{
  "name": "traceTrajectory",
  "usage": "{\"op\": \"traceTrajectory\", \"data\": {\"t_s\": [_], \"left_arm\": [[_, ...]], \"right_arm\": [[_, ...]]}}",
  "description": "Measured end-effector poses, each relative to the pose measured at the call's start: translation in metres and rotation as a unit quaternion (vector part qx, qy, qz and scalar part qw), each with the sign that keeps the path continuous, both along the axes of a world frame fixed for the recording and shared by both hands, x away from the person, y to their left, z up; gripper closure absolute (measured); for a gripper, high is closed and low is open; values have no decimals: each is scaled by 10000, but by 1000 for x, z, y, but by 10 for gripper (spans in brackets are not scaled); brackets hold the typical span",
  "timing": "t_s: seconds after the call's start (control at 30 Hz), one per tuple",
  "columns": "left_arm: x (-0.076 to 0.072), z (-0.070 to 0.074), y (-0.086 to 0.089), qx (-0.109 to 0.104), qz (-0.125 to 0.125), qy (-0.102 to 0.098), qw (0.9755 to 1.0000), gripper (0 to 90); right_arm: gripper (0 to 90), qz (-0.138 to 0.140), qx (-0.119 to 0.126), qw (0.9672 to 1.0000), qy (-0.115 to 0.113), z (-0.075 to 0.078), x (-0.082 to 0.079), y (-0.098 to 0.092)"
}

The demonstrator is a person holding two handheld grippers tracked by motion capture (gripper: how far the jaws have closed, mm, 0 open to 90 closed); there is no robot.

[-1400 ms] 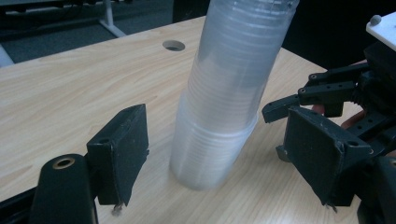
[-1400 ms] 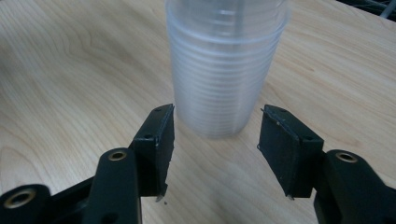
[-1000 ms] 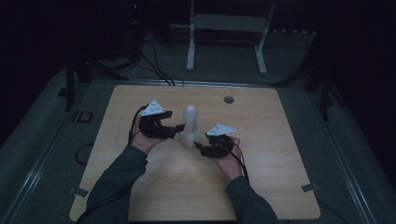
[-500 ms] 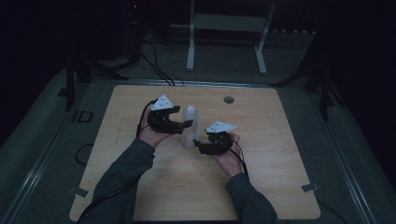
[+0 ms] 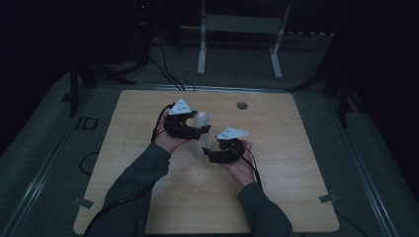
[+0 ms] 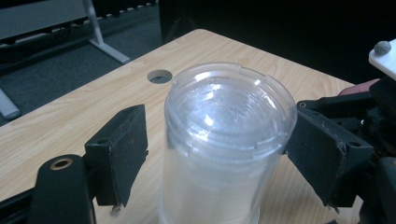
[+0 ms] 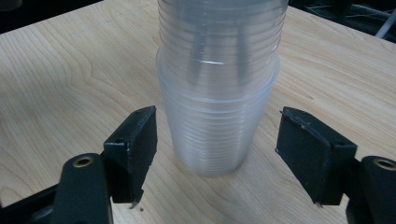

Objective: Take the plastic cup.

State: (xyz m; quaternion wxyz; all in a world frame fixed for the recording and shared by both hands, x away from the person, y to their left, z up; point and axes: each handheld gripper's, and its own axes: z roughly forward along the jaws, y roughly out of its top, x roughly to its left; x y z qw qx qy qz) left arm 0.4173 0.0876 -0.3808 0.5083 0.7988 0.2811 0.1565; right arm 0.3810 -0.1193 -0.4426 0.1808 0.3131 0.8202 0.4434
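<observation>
Left gripper (image 5: 197, 132) is up at the top of the clear plastic cup stack (image 5: 201, 133), just above centre of the high view. In the left gripper view its jaws have been closing in; the right pad looks to be right at the upturned top cup's (image 6: 231, 112) edge, the left pad standing off with a gap, so there is no grip yet.

Right gripper (image 5: 211, 150) sits low at the base of the stack, just below and right of the other one. Its jaws have just been opening, and in the right gripper view both black pads stand clear of the ribbed stack (image 7: 219, 88), with bare wood on either side.

The stack stands upright on the wooden table (image 5: 148, 118), mid-frame, between the two hands. A round hole (image 5: 241, 105) in the tabletop lies above and to the right. Beyond the table's far edge, a white metal frame (image 5: 239, 24) stands on the dark floor.
</observation>
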Motion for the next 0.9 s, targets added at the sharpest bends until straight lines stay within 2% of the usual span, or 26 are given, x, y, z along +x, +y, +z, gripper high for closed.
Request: {"op": "traceTrajectory", "data": {"t_s": [0.33,0.9], "left_arm": [[3,-1,-1,-55,49,50,10000,330],[-1,6,1,-147,-19,-6,9999,378]], "right_arm": [[271,21,-11,10000,37,-1,4,2],[253,45,73,10000,22,-4,8,5]]}}
